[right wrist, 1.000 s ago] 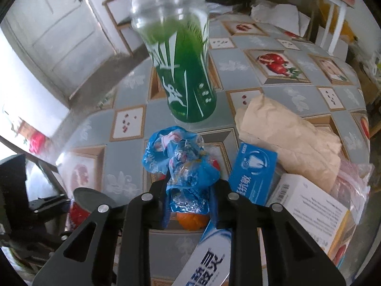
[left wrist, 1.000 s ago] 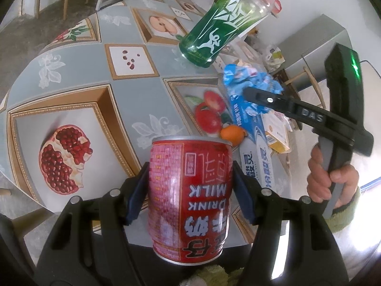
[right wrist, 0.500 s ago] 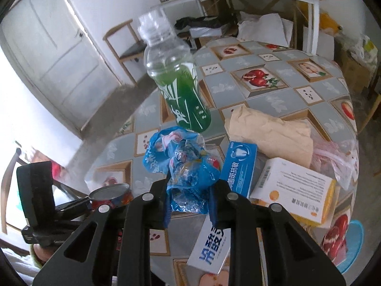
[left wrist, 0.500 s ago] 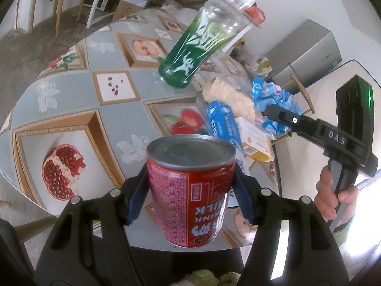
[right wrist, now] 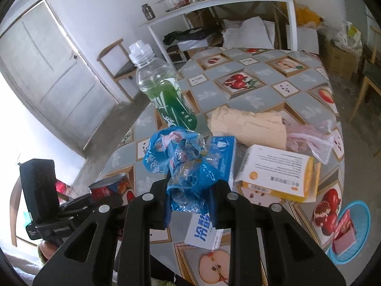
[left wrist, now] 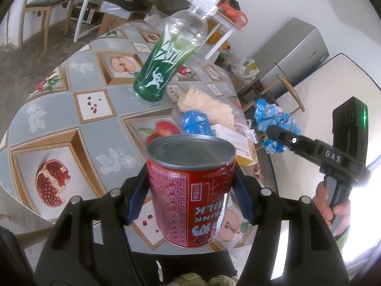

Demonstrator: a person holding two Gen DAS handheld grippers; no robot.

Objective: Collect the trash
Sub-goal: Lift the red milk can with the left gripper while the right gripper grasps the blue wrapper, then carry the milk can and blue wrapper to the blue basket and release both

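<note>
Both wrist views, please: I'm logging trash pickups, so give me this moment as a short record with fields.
left gripper: shut on red milk drink can, lifted off the table
right gripper: shut on crumpled blue wrapper, also lifted
table: round, fruit-print cloth
still on table: green bottle, upright; tan paper bag; blue box; white-and-orange box
bin: a blue basket shows below the table edge

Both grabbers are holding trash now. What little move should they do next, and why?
Probably carry both pieces clear of the table toward a bin; none shows here. The left gripper grips the red can, the right gripper pinches the blue wrapper, both lifted, so neither can pick up more.
</note>
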